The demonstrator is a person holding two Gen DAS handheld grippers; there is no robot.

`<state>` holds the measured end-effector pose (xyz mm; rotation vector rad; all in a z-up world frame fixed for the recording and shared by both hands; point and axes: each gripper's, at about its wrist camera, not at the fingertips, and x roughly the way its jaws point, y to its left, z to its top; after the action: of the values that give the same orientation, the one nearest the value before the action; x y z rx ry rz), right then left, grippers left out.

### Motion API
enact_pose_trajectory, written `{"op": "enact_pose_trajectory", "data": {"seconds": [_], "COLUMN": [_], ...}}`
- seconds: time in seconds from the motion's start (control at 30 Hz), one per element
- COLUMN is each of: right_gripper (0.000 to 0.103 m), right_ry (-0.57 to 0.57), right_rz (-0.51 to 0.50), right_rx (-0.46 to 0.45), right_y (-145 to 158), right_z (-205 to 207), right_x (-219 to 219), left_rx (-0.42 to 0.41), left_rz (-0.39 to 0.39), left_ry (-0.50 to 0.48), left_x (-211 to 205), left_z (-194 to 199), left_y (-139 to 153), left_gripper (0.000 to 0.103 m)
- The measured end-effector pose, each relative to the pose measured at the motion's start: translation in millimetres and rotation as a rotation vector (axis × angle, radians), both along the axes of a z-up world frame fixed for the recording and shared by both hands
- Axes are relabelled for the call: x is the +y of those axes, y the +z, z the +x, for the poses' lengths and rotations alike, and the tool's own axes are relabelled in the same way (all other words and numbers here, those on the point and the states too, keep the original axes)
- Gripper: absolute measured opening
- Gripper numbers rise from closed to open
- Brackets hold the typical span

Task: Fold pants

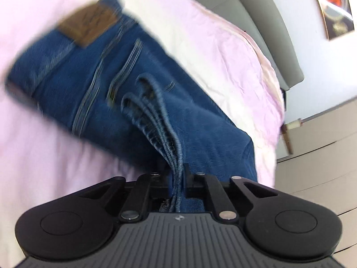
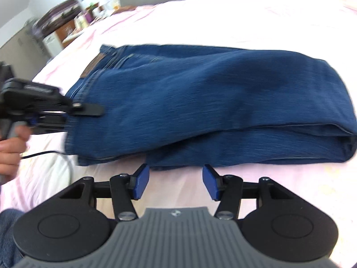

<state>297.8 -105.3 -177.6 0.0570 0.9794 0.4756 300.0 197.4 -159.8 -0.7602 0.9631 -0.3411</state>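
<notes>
The left gripper clamps the hems of the jeans. The right gripper gapes empty at lower centre, just below the jeans, whose length runs left to right.

The left wrist view looks close along the jeans toward the waistband; the right wrist view faces them from beside, sharing the pink bedsheet.

Right hand-held gripper: black linkage arms, silver pivot screws, blue pads, ribbed grey housing with small logo.
</notes>
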Motion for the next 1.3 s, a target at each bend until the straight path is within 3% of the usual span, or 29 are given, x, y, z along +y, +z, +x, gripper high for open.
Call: {"op": "enact_pose_trajectory", "data": {"seconds": [0.17,0.37,0.5,0.57,0.67,0.73,0.83,0.97,1.1,1.17,1.23,1.3], "right_gripper": [0.051,0.052,0.065,0.065,0.067,0.068,0.068,0.068,0.068,0.068,0.068,0.066], "right_ry": [-0.06,-0.059,-0.068,-0.072,-0.076,-0.074,-0.075,-0.067,-0.094,-0.099,-0.102,-0.108], "right_rz": [0.006,-0.073,-0.133,-0.15,-0.172,-0.184,-0.19,-0.213,-0.236,-0.224,-0.198,-0.164], "right_rx": [-0.035,-0.089,-0.11,-0.109,-0.093,-0.083,-0.068,-0.059,-0.072,-0.077,-0.08,-0.071], "right_y": [6.8,22.8,32.5,32.6,28.9,25.4,19.6,11.3,6.7,10.9,17.4,20.4], "right_z": [2.8,9.1,20.1,27.9,35.7,37.1,38.5,40.7,47.8,54.2,62.5,68.1], "right_x": [-23.3,-58.5,-85.5,-93.2,-104.9,-111.0,-117.6,-124.7,-132.6,-137.4,-140.7,-145.1], "left_rx": [-0.047,-0.192,-0.293,-0.25,-0.102,-0.019,0.023,0.024,-0.081,-0.089,-0.055,0.013], "left_rz": [0.194,0.376,0.519,0.605,0.7,0.701,0.646,0.657,0.706,0.716,0.757,0.749], "left_ry": [-0.036,-0.112,-0.177,-0.205,-0.2,-0.159,-0.109,-0.11,-0.151,-0.143,-0.127,-0.147], "left_x": [-12.7,-24.9,-25.5,-21.6,-3.3,11.3,28.1,25.7,10.7,13.4,18.8,23.0], "left_z": [18.9,32.0,41.9,59.9,84.4,92.5,92.0,91.0,86.9,86.1,92.8,101.8], "left_y": [44.2,122.4,159.2,151.2,99.9,67.0,39.6,42.2,85.4,101.3,96.3,72.8], "left_gripper": [0.007,0.007,0.007,0.007,0.007,0.007,0.007,0.007,0.007,0.007,0.007,0.007]}}
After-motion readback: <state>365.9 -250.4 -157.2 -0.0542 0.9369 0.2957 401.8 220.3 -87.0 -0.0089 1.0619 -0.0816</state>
